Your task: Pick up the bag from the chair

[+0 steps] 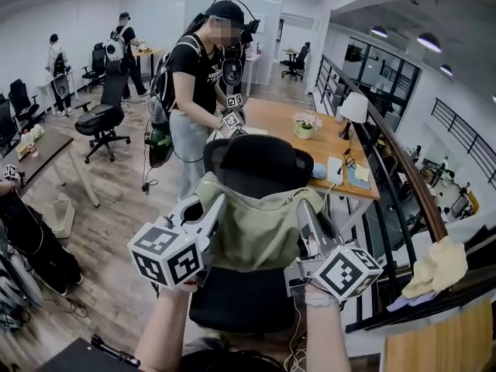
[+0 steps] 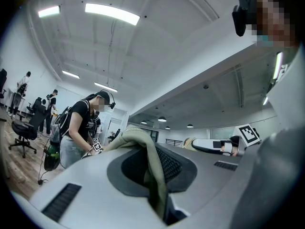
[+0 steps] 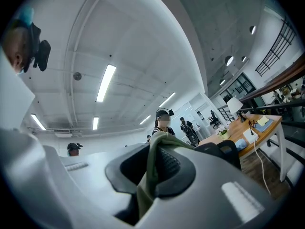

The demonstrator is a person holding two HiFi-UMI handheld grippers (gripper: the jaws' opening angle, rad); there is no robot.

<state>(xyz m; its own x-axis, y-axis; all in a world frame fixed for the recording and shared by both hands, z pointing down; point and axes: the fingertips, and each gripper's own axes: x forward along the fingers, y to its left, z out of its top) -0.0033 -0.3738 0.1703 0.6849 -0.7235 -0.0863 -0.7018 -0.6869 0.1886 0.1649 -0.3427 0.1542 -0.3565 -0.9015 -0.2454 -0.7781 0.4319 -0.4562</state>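
Olive bag [image 1: 260, 227] clamped in left gripper [image 1: 211, 208] and right gripper [image 1: 308, 222] — stretched between both, for level lift off chair [image 1: 256, 160].

1. A wood-plank floor [image 1: 116, 208] runs through an open office with white walls [image 1: 31, 37].
2. A wooden desk [image 1: 271, 115] stands mid-room, carrying a white table lamp [image 1: 355, 107] and a small potted flower [image 1: 306, 124].
3. Black swivel office chairs [image 1: 101, 118] stand at the left near a second desk [image 1: 46, 147]; another chair [image 1: 296, 59] sits far back.
4. A dark railing with a wooden handrail [image 1: 402, 165] runs along the right side.
5. Dark-framed glass panes [image 1: 387, 72] line the right wall under round ceiling lamps [image 1: 428, 41].
6. Long strip lights [image 2: 112, 13] glow on the pale ceiling [image 2: 157, 46].
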